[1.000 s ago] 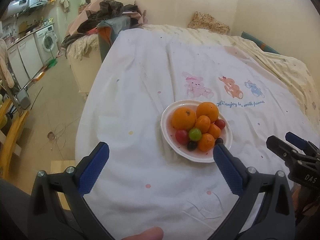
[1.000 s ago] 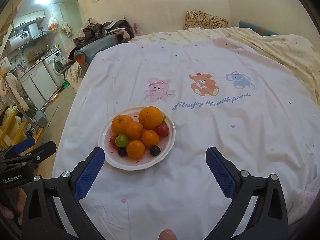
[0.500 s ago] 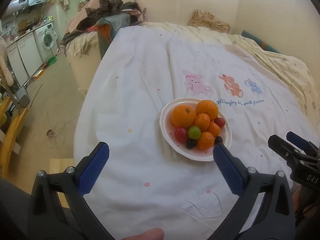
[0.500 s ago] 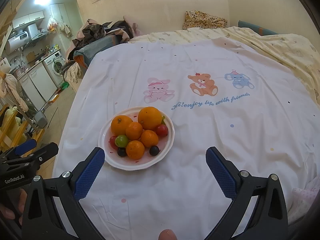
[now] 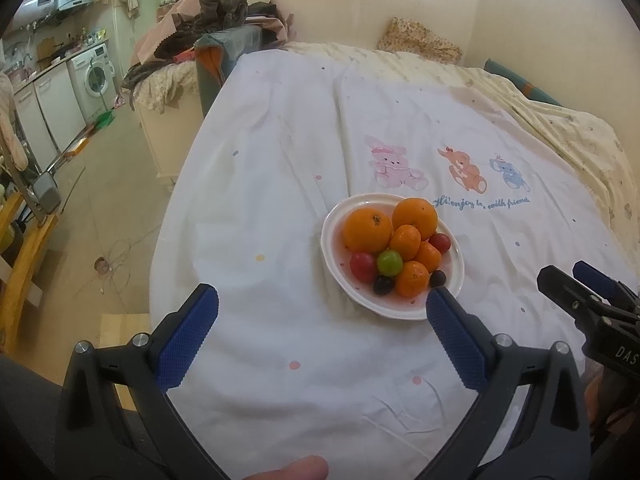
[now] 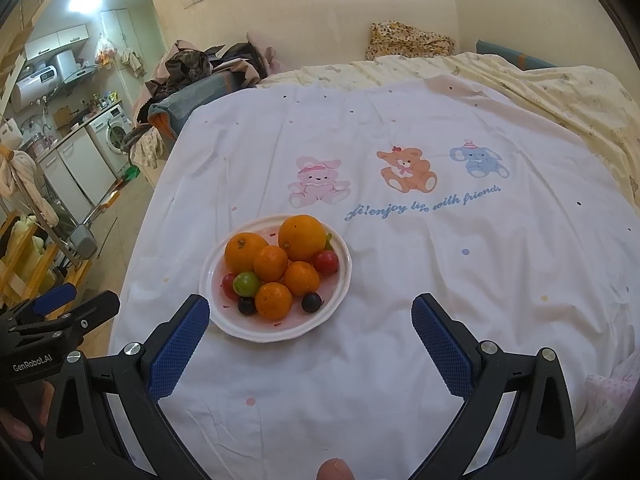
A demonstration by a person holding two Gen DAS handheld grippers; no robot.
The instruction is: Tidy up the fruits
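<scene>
A white plate [image 5: 334,222] [image 6: 342,284] sits on the white bedsheet, heaped with two large oranges [image 5: 367,229] [image 6: 301,237], several small mandarins, red cherry tomatoes, a green fruit [image 5: 389,262] [image 6: 246,283] and two dark grapes. My left gripper [image 5: 322,306] is open and empty, just short of the plate, which lies near its right finger. My right gripper [image 6: 310,314] is open and empty, with the plate by its left finger. Each gripper shows at the edge of the other's view.
The white sheet [image 6: 440,260] with cartoon animal prints covers the bed. A pile of clothes [image 5: 216,16] lies at the far left corner. The floor and a washing machine [image 5: 94,76] are beyond the left edge. A yellowish quilt [image 6: 560,96] lies at the right.
Both grippers have drifted slightly closer to the plate. Both stay open.
</scene>
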